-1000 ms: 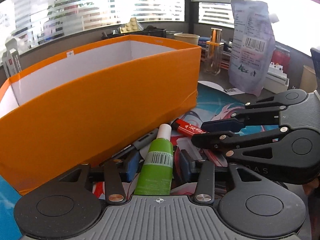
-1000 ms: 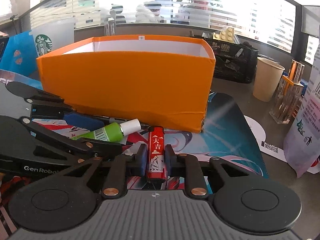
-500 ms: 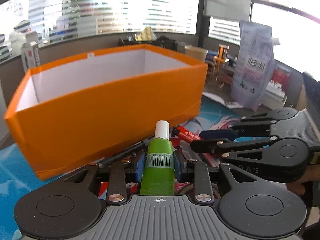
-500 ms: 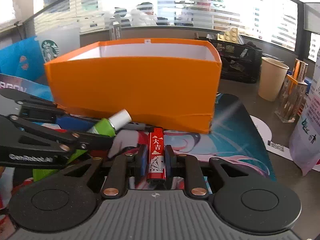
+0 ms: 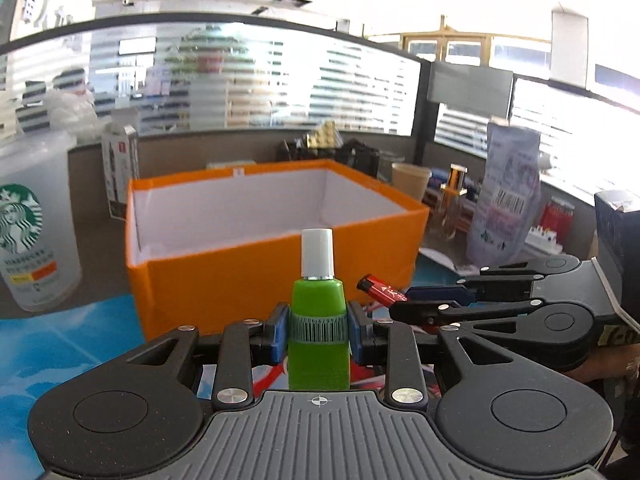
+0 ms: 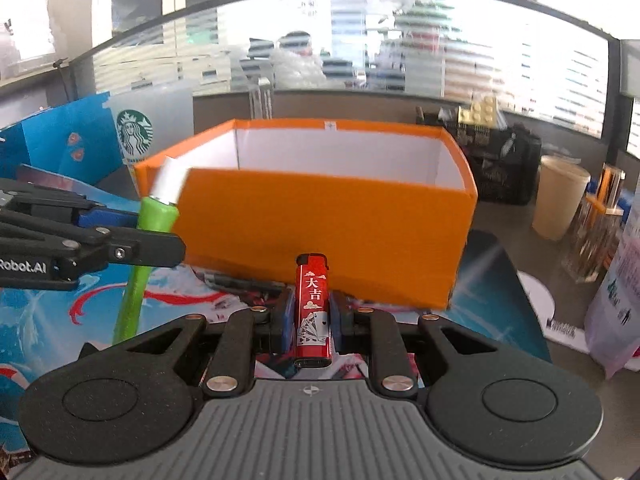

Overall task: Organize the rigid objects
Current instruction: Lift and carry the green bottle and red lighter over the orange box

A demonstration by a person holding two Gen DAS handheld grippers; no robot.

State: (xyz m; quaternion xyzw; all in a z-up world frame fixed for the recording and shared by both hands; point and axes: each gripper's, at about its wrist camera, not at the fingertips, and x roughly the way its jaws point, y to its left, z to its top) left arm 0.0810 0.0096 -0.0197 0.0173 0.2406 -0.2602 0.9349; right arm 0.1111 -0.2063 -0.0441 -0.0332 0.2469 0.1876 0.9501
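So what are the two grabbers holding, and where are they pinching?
Left gripper pinches the green bottle around its barcoded middle; right gripper pinches the red lighter by its lower body.

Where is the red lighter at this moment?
In the right wrist view, the red lighter is clamped in the right gripper, just before the orange box.

The orange box [image 6: 320, 216] is open on top, and its white inside looks bare. Its tall front wall stands in the way. A big cup [image 5: 28, 224] crowds the left, and a paper cup [image 6: 560, 196] and pouch [image 5: 504, 196] crowd the right.
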